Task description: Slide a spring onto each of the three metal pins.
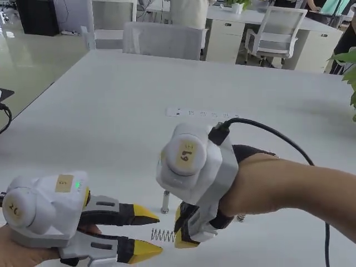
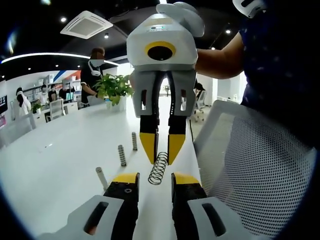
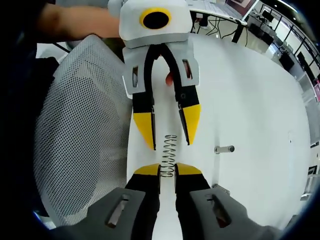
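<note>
A small wire spring (image 1: pixel 163 235) lies level between the two grippers near the table's front edge. My right gripper (image 1: pixel 181 232) points down and left and is shut on one end of that spring (image 3: pixel 169 159). My left gripper (image 1: pixel 148 232) faces it from the left, open, with the spring's (image 2: pixel 159 168) free end between its yellow fingertips (image 3: pixel 144 131). A bare metal pin (image 1: pixel 165 201) stands just behind the spring. In the left gripper view the bare pin (image 2: pixel 101 177) stands nearest, with two pins that carry springs (image 2: pixel 121 155) (image 2: pixel 134 141) beyond it.
A white power strip (image 1: pixel 201 113) lies mid-table, and the right gripper's black cable (image 1: pixel 278 135) runs off to the right. A mesh chair (image 3: pixel 80 115) sits close beside the table's edge. Chairs and desks stand beyond the far side.
</note>
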Demonstrator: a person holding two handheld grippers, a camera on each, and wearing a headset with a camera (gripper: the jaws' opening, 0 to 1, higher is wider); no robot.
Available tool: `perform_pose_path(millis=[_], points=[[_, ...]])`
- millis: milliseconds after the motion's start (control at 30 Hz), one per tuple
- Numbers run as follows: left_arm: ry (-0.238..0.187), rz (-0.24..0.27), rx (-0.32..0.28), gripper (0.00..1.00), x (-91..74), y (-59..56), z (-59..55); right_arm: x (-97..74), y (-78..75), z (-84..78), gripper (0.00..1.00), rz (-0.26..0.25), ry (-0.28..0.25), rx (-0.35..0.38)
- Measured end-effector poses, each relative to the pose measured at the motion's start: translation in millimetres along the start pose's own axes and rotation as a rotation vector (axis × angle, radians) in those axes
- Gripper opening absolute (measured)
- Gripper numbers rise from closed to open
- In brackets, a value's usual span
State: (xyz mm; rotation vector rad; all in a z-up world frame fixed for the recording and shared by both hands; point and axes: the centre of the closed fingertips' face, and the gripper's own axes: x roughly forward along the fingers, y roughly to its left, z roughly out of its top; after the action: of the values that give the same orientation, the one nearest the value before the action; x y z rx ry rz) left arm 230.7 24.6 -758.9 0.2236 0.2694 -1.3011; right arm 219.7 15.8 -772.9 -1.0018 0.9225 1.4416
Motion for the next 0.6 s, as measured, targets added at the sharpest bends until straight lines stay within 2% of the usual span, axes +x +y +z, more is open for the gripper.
perform_pose_path(millis=[367, 600], points=[[-0.004, -0.025, 0.005, 0.06, 3.4, -3.8, 2.3, -1.5, 1.1, 1.7, 0.08, 0.001, -0.004, -0.03], [0.0, -0.038, 0.012, 0.04, 3.8, -6.0, 1.8, -1.2, 3.1, 1.1, 0.08, 0.008, 0.0, -0.041]])
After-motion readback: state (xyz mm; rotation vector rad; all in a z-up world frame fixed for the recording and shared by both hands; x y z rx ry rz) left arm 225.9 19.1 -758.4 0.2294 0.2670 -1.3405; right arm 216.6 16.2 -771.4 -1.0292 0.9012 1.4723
